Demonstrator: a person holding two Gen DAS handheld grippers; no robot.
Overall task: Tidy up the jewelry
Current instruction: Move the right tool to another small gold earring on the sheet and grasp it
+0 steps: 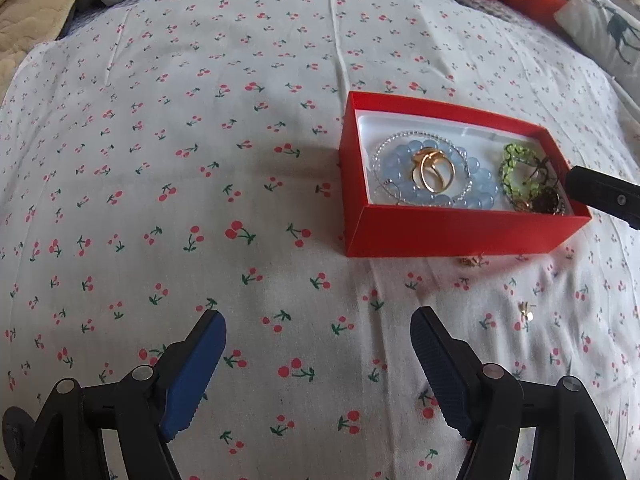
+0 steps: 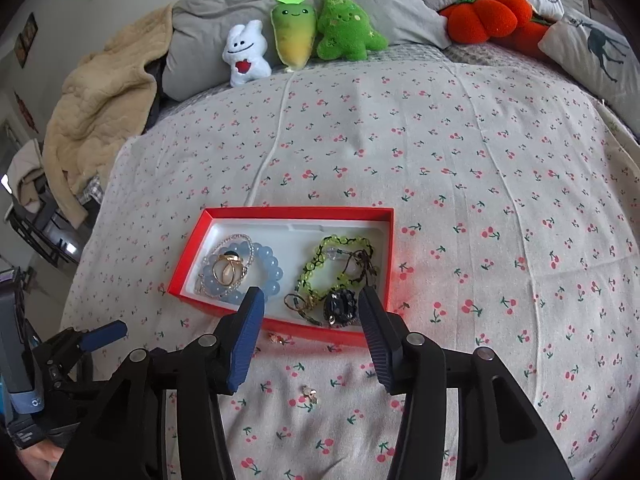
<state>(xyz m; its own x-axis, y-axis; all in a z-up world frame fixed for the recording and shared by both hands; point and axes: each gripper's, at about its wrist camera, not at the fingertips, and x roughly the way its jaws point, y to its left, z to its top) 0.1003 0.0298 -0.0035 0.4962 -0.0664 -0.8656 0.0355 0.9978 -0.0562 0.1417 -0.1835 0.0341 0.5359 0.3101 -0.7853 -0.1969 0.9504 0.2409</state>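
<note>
A red box [image 1: 440, 236] [image 2: 188, 256] with a white lining lies on the cherry-print bedspread. It holds a blue bead bracelet [image 1: 476, 200] [image 2: 272, 276], gold rings [image 1: 434, 170] [image 2: 228, 270], a green bead bracelet [image 1: 516, 168] [image 2: 320, 264] and a dark piece [image 2: 340, 306]. Two small gold earrings lie on the sheet in front of the box [image 1: 474, 261] [image 1: 526, 310] [image 2: 278, 338] [image 2: 309, 392]. My left gripper [image 1: 318, 326] is open and empty, low over the sheet, left of the box. My right gripper [image 2: 312, 304] is open and empty above the box's near right end.
Plush toys [image 2: 304, 32] and an orange pumpkin plush [image 2: 488, 12] line the head of the bed by grey pillows. A beige blanket [image 2: 104, 92] hangs at the left edge. A deer-print cushion [image 2: 596, 48] lies at the right.
</note>
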